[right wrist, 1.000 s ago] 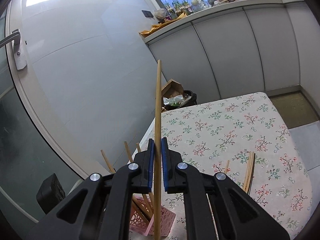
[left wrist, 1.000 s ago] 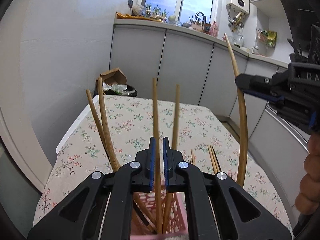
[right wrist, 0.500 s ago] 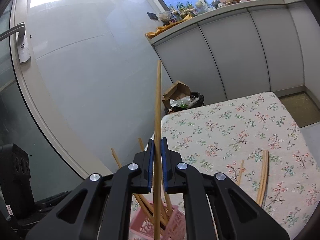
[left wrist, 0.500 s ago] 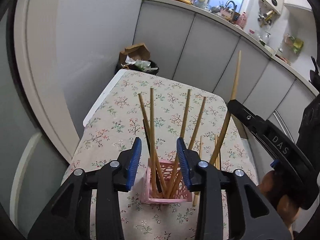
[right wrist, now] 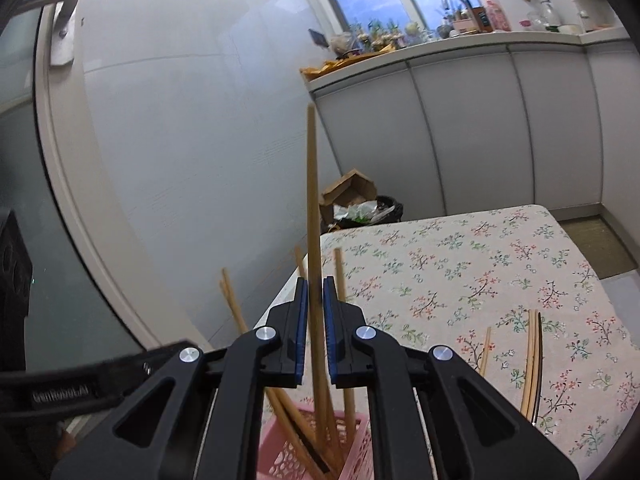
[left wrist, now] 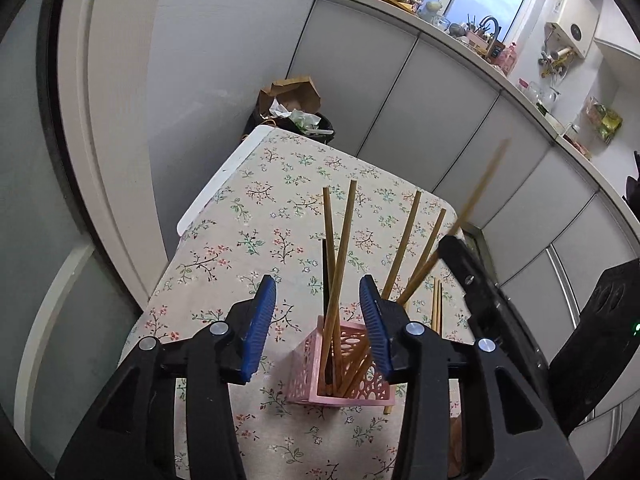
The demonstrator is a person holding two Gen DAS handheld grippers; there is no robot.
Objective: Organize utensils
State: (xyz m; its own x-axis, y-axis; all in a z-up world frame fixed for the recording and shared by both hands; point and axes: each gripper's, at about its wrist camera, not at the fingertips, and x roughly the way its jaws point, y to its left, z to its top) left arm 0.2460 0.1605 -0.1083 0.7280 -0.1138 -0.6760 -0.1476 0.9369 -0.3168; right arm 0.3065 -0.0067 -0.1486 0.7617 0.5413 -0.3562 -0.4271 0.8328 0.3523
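The left gripper stood above the pink holder with its blue pads well apart and still opening; nothing was pressed between them, though the upright chopsticks in the holder showed through the gap from behind; no contact with them could be confirmed.

The right gripper was closed on a single wooden chopstick; both blue pads sat against its shaft; the stick stood near upright, its lower end reaching down into the mouth of the pink holder among the sticks already there; its upper end rose clear above the jaws; in the left wrist view the same stick appeared blurred and slanted at the right of the holder.

The holder rested on the floral tablecloth near the table's front edge; it held several wooden chopsticks and one dark one, fanned outward; those fanned sticks crowded the opening on both sides of the held stick.

Loose chopsticks lay flat on the cloth to the right of the holder, apart from it; a bin with a cardboard box stood beyond the far end of the table, against the white cabinets.
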